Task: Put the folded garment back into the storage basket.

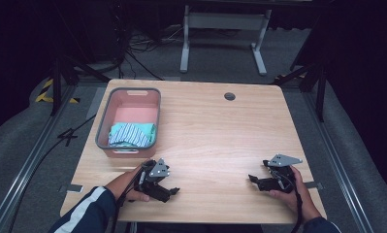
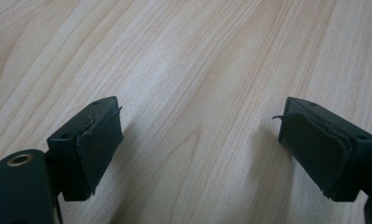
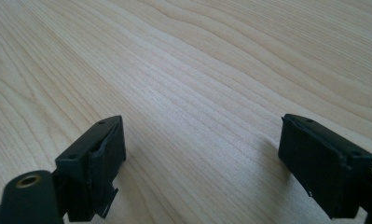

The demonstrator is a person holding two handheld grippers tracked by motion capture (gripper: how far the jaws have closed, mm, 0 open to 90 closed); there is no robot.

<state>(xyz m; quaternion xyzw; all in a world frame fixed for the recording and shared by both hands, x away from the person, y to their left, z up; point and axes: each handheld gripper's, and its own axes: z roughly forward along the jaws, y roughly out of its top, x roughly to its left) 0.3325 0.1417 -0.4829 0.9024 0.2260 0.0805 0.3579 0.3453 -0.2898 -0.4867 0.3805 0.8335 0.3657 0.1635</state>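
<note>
Here, the left gripper [image 1: 168, 192] and the right gripper [image 1: 255, 180] are held low over the wooden table [image 1: 215, 131] near its front edge, well apart, jaws spread wide and empty. Striped and teal folded cloth [image 1: 131, 134] is seen inside a pink basket [image 1: 104, 121] at the table's left.

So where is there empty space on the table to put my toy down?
Lots of room. The widest bare wood lies between the pink basket and the table's right edge, up to the round cable hole. There is also a bare stretch between the left gripper and right gripper. The crowded corner is the basket, holding striped folded cloth.
</note>
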